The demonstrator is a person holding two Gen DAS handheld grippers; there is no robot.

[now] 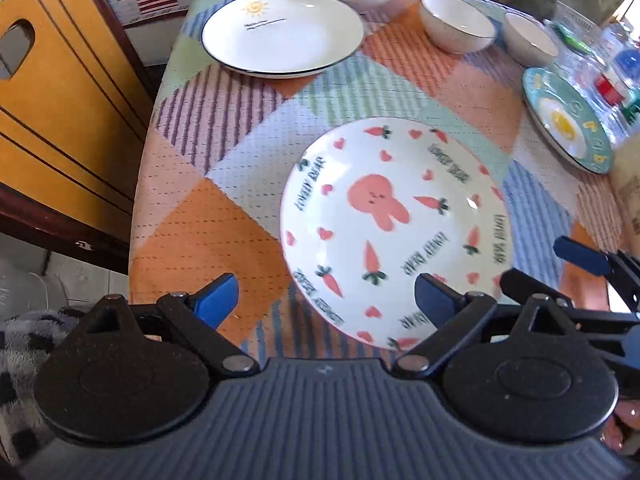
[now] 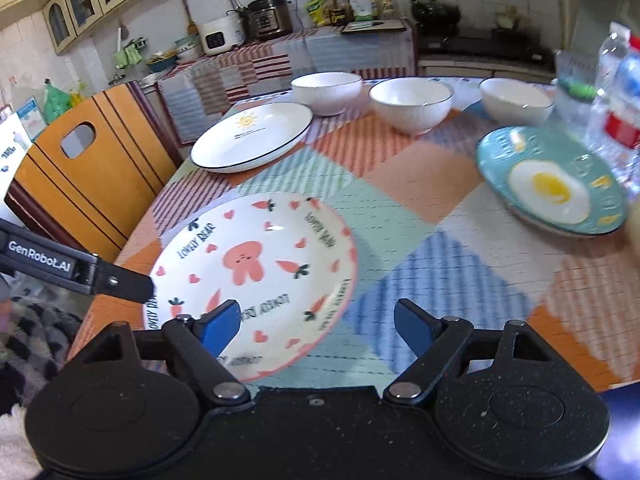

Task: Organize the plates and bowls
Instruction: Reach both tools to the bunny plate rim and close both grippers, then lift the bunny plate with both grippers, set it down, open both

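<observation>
Table w/ patchwork check cloth (image 1: 224, 200); white ceramic plate w/ pink rabbit + carrot print (image 1: 384, 216) lies flat nr the near edge; white black-rimmed plate w/ sun motif (image 1: 280, 36) at far left corner; three white ceramic bowls (image 2: 412, 100) in a row along the far edge; teal plate w/ fried-egg print (image 2: 548, 184) at right edge, clear plastic bottles (image 2: 616, 92) just beside it. Left gripper (image 1: 326, 300) released, jaws wide, over rabbit plate's near rim, nothing gripped; right gripper (image 2: 318, 322) likewise released, empty, left blue pad (image 2: 222, 322) over the plate's right part.
</observation>
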